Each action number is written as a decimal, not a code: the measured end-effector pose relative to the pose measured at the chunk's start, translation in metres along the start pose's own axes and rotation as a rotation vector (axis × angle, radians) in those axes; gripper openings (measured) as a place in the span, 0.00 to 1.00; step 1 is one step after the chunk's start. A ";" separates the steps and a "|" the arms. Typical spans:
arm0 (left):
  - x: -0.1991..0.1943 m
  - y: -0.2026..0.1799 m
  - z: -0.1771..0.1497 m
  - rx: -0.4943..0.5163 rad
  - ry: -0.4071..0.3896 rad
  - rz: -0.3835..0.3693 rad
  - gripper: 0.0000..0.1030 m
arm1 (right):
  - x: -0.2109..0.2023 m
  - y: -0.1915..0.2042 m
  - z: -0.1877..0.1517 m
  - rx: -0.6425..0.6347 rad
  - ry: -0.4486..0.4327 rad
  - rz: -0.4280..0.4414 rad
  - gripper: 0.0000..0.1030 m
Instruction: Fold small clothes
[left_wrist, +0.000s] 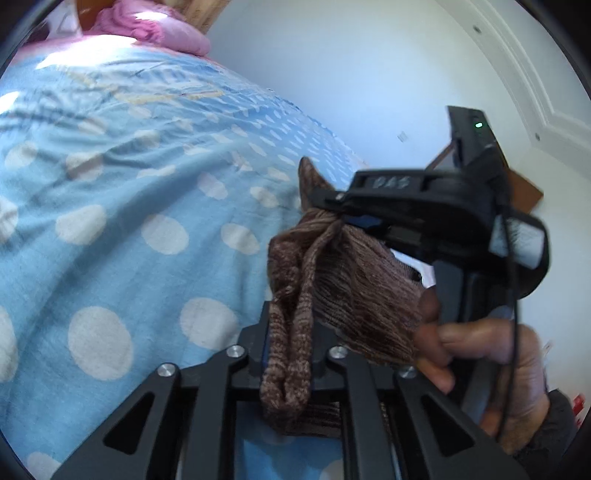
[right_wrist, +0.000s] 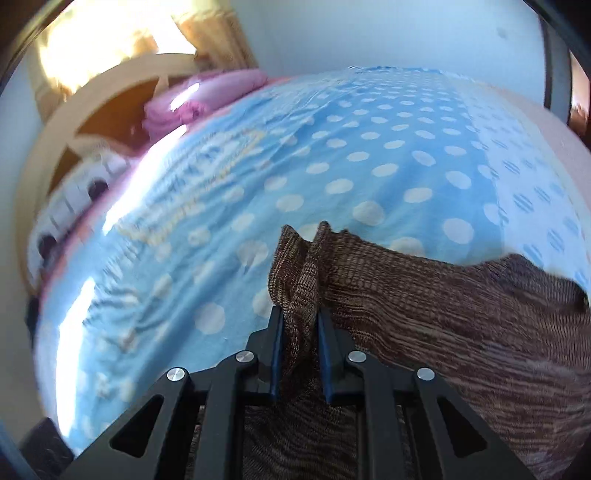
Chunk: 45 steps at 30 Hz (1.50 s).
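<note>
While both tongs grip it, the brown knit garment (left_wrist: 332, 273) hangs bunched in the air above the bed (left_wrist: 110, 221), not lying flat anywhere. Left tongs (left_wrist: 286, 354): clenched on a rolled edge that droops between their fingers. Right tongs (right_wrist: 300, 339): blue pads pinch a gathered fold, the rest of the cloth spilling off to their right. In the left view, the right tongs sit just above and beyond the left ones, so the two grips are close together.

Judgement: the fabric is too bunched to fold cleanly. Better to draw the tongs apart until the edge between them goes taut, then lower it flat onto the dotted cover before creasing. Thin knit may slip; keep both grips firm.
</note>
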<state>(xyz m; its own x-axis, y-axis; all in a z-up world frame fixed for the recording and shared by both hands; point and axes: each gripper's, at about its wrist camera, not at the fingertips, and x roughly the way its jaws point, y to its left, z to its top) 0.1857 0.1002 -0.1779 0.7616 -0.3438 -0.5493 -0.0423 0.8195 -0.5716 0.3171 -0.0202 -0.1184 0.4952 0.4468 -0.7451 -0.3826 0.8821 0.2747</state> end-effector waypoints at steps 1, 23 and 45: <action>-0.002 -0.007 0.000 0.038 -0.006 0.011 0.10 | -0.010 -0.005 0.000 0.024 -0.018 0.019 0.17; 0.038 -0.271 -0.104 0.714 0.118 -0.251 0.10 | -0.199 -0.242 -0.058 0.256 -0.173 -0.143 0.13; 0.033 -0.258 -0.111 0.719 0.319 -0.343 0.48 | -0.236 -0.295 -0.108 0.355 -0.235 -0.294 0.23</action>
<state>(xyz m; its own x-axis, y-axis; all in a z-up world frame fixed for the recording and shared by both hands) 0.1497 -0.1733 -0.1164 0.4346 -0.6498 -0.6236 0.6592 0.7013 -0.2713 0.2287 -0.4026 -0.0891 0.7193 0.1580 -0.6765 0.0668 0.9536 0.2937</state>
